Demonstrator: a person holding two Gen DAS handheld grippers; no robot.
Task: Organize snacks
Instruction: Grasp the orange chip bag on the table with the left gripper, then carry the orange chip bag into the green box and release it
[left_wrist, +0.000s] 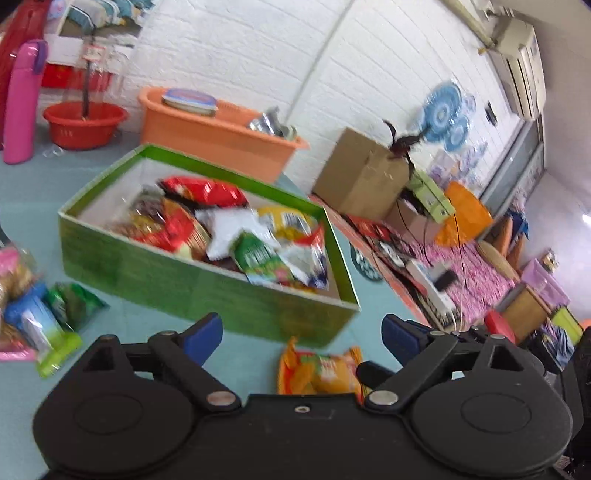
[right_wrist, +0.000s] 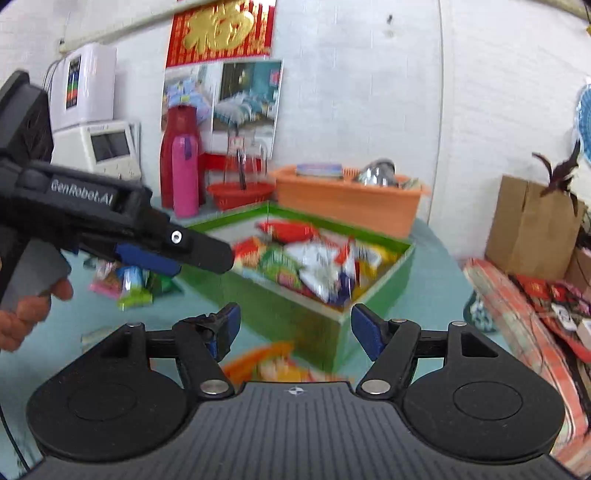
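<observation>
On the counter: a pale teal surface (left_wrist: 29, 206) carries a green box, loose snacks and both grippers' view.
Left gripper (left_wrist: 302, 332): jaws spread wide, holding nothing; blue pads on black linkages, low in the left wrist frame.
Right gripper (right_wrist: 295, 326): jaws wide apart and empty; blue pads, ribbed black body at the bottom of the right wrist frame.
Left gripper from the side (right_wrist: 177, 254): seen at the left of the right wrist frame, above the counter beside the box; how wide its jaws stand cannot be told from this angle.
Green box (left_wrist: 207, 291): rectangular, open-topped, matte green walls with a pale lining, centre of the frame.
Snack packets in the box (left_wrist: 236, 236): crinkled glossy bags, red, white, yellow and green, heaped together.
Orange packet (left_wrist: 321, 371): flat, shiny, on the counter just in front of the box, between the left jaws in the picture.
Loose packets (left_wrist: 40, 325): pink, blue and green, lower left, apart from the box.
Orange basin (left_wrist: 218, 136): plastic, oblong, behind the box.
Pink bottle (left_wrist: 22, 103): tall smooth cylinder, upper left.
</observation>
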